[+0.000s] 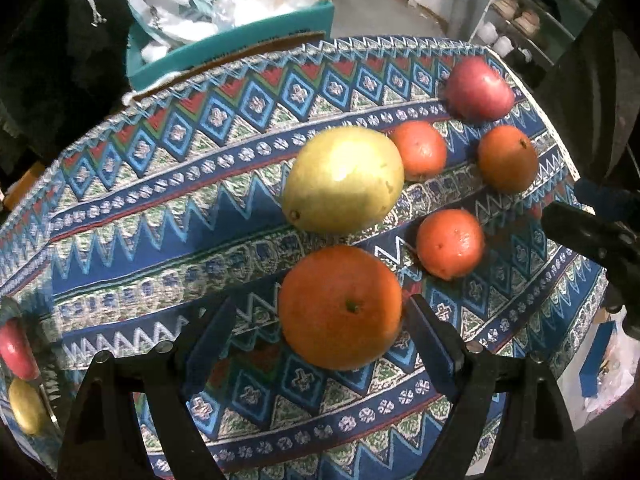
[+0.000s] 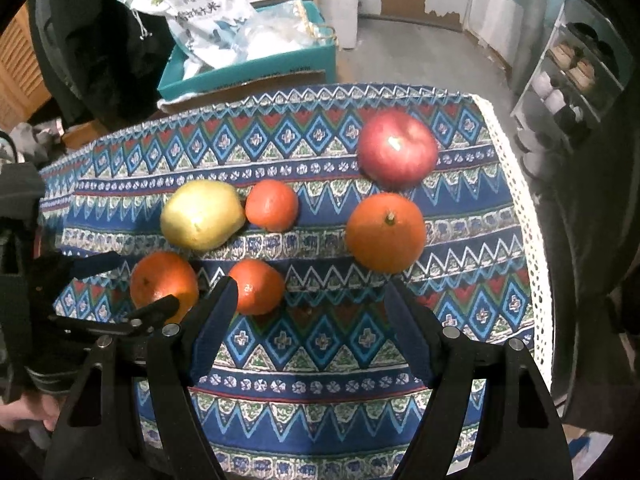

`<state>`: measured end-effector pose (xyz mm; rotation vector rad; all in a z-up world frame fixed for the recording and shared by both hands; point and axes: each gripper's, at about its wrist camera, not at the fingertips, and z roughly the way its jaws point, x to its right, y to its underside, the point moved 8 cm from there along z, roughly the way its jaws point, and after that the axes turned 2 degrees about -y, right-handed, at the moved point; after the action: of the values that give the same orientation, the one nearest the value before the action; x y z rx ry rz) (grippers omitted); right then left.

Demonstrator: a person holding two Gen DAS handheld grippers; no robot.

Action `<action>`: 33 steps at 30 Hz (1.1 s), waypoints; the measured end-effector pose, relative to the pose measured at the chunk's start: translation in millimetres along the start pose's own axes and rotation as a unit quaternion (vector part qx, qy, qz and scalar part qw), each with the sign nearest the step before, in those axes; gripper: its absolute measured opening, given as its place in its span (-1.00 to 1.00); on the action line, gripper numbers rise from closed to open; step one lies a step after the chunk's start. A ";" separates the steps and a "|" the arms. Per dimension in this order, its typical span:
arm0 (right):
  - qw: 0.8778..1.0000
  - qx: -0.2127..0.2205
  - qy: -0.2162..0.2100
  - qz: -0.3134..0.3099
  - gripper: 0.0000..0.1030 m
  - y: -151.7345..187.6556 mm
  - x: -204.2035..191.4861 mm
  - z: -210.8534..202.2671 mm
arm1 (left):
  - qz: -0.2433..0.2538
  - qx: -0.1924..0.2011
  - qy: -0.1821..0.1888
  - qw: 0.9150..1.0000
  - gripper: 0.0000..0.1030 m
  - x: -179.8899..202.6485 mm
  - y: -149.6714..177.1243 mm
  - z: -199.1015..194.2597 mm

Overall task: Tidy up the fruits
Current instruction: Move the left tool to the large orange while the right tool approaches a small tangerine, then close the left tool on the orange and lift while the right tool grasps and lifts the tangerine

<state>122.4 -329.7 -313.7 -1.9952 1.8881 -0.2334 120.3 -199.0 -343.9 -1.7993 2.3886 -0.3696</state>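
1. Six fruits lie on a bench covered by a patterned cloth (image 2: 280, 360): one pear (image 1: 344, 178), one red apple (image 2: 397, 151), four orange citrus.
2. Left gripper (image 1: 320, 320) points steeply down with its jaws spread wide around the large orange (image 1: 340, 306), pads not visibly pressing it; the orange sits off-centre, close to the right-hand finger.
3. Right gripper (image 2: 308, 296) has open, empty jaws; a small mandarin (image 2: 258, 286) lies just beside its left finger, and a bigger orange (image 2: 385, 232) lies ahead and to the right.
4. Pear and nearby citrus crowd the area; nothing blocks either descent.
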 end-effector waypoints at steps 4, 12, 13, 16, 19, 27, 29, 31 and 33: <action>1.000 -0.005 -0.005 -0.002 0.49 3.2 -2.5 5.3 | 0.002 -0.007 -0.001 1.000 0.70 1.2 -1.4 8.4; 1.000 -0.014 -0.018 0.002 0.49 5.5 -5.6 14.2 | 0.013 -0.019 0.026 0.999 0.38 8.1 3.9 20.5; 1.000 -0.015 -0.019 0.003 0.49 5.5 -6.5 16.0 | 0.014 -0.019 0.041 0.999 0.37 11.0 5.1 19.6; 1.000 -0.018 -0.025 -0.002 0.49 4.5 -10.6 20.8 | 0.019 -0.015 0.028 0.999 0.36 9.8 7.1 17.6; 0.999 -0.024 -0.038 -0.003 0.49 4.0 -16.6 28.3 | 0.015 -0.012 0.022 1.000 0.36 1.8 10.1 14.7; 0.998 -0.051 -0.047 -0.013 0.49 7.3 -29.6 61.1 | -0.020 -0.014 0.014 1.000 0.36 -39.4 13.8 10.2; 0.997 -0.060 -0.046 -0.014 0.49 9.8 -32.4 71.2 | -0.024 -0.012 0.013 1.000 0.36 -49.6 15.4 9.1; 0.997 -0.067 -0.044 -0.019 0.47 13.4 -35.1 80.1 | -0.027 -0.012 0.011 1.000 0.36 -52.6 13.7 10.0; 0.996 -0.071 -0.041 -0.022 0.35 15.6 -37.0 87.4 | -0.029 -0.012 0.011 0.999 0.36 -57.3 14.7 9.0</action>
<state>137.8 -279.6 -394.3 -2.1066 1.8565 -0.0297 125.1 -141.3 -359.1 -1.8869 2.3703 -0.3715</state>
